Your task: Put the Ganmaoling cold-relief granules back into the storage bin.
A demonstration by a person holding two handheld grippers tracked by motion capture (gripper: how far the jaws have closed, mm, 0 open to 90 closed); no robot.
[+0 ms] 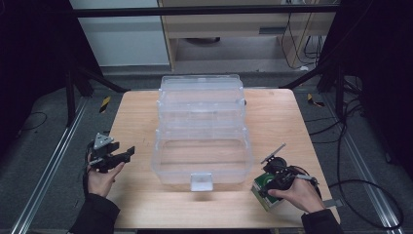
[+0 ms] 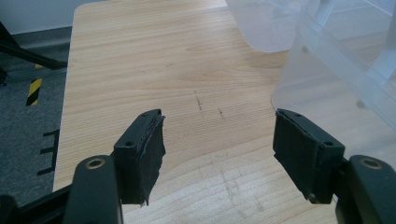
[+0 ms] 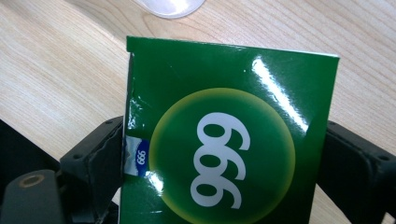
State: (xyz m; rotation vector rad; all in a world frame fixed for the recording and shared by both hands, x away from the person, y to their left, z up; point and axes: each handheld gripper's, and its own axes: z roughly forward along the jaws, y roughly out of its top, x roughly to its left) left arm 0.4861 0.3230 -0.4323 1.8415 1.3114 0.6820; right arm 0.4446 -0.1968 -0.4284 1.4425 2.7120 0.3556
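Fingers of the right gripper (image 3: 224, 154) clamp a glossy green cardboard box printed "999" (image 3: 229, 140), lower right of the high view.
Left gripper (image 2: 219, 140) hangs wide apart over the pale wooden table (image 2: 140, 70), beside the clear plastic tiered storage box (image 1: 202, 126).

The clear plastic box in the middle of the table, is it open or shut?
Open. The clear plastic box has its tiers stepped back, and its front tub is uncovered and looks empty.

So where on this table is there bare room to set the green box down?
Bare wood lies left of the clear tiered bin, beyond the left gripper, and in a strip along the near edge. The right gripper holds the green box at the crowded near-right corner; the bin takes the middle.
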